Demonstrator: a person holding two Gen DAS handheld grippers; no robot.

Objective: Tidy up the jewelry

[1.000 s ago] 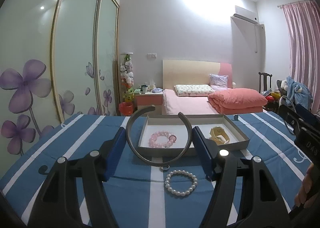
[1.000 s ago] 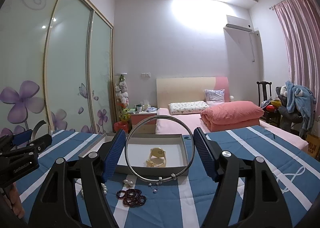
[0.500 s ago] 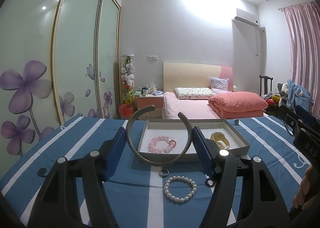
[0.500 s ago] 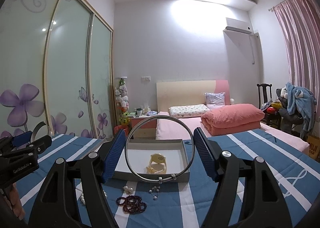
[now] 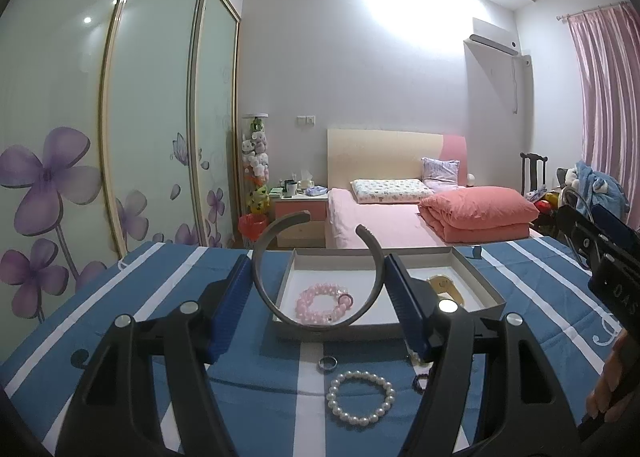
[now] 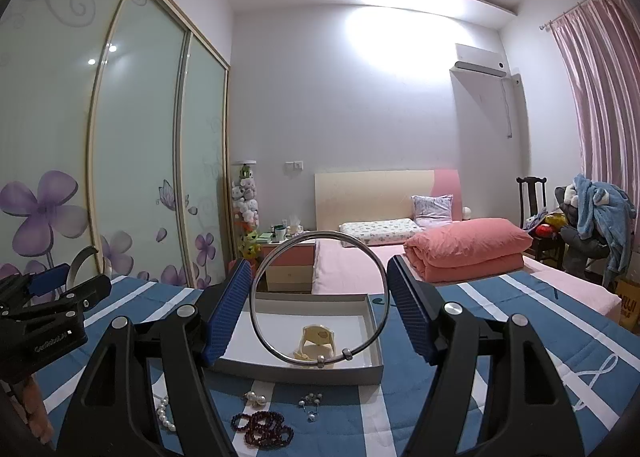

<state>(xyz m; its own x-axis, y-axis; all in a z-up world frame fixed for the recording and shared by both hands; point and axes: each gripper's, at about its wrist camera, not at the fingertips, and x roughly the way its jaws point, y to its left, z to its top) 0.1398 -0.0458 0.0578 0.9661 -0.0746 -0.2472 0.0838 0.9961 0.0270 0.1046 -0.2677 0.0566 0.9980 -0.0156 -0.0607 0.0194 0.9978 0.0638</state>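
My left gripper [image 5: 318, 307] is shut on a dark open cuff bangle [image 5: 264, 289], held upright above the near edge of the white tray [image 5: 476, 281]. In the tray lie a pink bead bracelet [image 5: 322, 303] and a cream watch [image 5: 444, 285]. My right gripper [image 6: 318, 321] is shut on a thin silver ring bangle [image 6: 256, 321] with small beads, held upright over the tray [image 6: 300, 371], where the watch [image 6: 318, 341] shows. On the blue striped cloth lie a white pearl bracelet [image 5: 360, 397], a silver ring [image 5: 327, 364], a dark red bead bracelet [image 6: 262, 427] and earrings [image 6: 311, 401].
The blue and white striped cloth [image 5: 120, 317] covers the work surface. The right gripper shows at the right edge in the left wrist view [image 5: 600, 257]; the left gripper shows at the left in the right wrist view [image 6: 44, 317]. A bed [image 6: 440, 249] and wardrobe doors stand behind.
Both grippers have risen and pulled back a little with their bangles. More of the cloth and the loose jewelry in front of the tray has come into view.
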